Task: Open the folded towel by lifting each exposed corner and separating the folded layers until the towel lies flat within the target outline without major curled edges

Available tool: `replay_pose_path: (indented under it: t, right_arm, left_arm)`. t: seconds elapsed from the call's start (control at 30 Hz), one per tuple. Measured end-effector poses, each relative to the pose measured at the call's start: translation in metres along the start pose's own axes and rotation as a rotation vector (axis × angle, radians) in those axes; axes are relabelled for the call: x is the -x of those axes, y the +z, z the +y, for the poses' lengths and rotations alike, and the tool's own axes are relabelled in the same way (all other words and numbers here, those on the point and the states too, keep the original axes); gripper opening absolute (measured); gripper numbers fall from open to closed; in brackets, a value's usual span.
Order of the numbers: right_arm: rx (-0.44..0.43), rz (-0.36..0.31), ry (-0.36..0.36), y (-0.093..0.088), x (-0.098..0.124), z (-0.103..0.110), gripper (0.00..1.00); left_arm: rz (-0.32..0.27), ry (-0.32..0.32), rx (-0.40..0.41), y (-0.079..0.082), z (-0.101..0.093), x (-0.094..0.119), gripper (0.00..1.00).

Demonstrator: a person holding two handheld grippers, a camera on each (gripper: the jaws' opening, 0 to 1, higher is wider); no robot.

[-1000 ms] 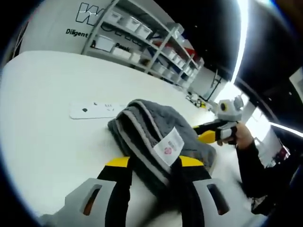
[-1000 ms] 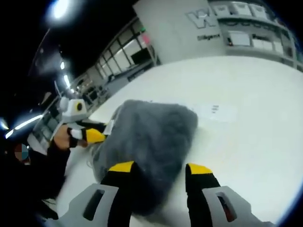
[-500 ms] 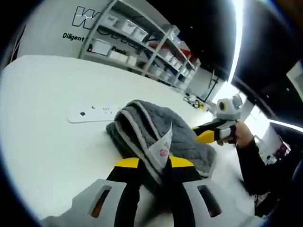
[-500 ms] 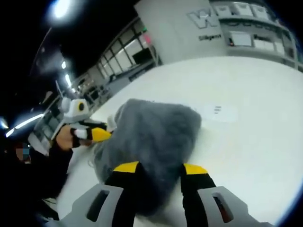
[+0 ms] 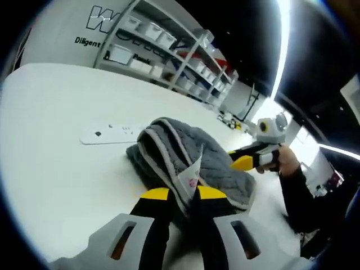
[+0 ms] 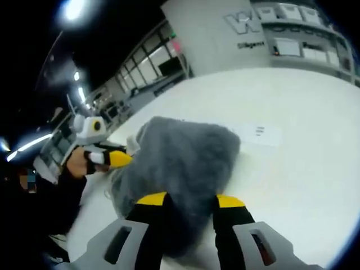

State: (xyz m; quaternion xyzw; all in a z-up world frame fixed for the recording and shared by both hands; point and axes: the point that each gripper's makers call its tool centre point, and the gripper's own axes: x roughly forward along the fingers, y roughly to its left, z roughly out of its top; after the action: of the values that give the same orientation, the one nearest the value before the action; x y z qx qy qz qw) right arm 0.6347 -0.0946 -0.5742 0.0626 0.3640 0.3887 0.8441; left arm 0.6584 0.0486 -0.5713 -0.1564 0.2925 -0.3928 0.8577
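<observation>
— Where do my two cameras sit?
— Low over the desk [image 5: 50,169], close, facing each other across the towel [image 5: 191,163], which both share; each catches my opposite gripper.

Grey quilted towel [image 5: 211,163] (paler edging), white table [image 5: 56,169], yellow-tipped gripper [image 5: 183,194]
</observation>
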Motion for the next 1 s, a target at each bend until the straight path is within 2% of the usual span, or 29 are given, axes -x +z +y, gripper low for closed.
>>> replay_pose_path:
  t: [0.13,0.3,0.47,1.0]
  right_arm:
    - [0.004,-0.001,-0.001,-0.001,0.001,0.002,0.28]
    - [0.011,-0.002,0.0,-0.002,0.003,0.004,0.26]
    - [0.015,-0.002,-0.003,-0.003,0.003,0.005,0.25]
    - [0.024,0.007,-0.009,-0.004,0.002,0.008,0.23]
  left_arm:
    - [-0.003,0.008,-0.006,-0.002,-0.005,0.0,0.11]
    - [-0.003,0.005,0.004,0.001,-0.002,0.001,0.1]
    - [-0.006,0.005,-0.006,-0.003,-0.011,0.001,0.09]
    - [-0.002,0.001,-0.013,-0.009,-0.019,0.001,0.08]
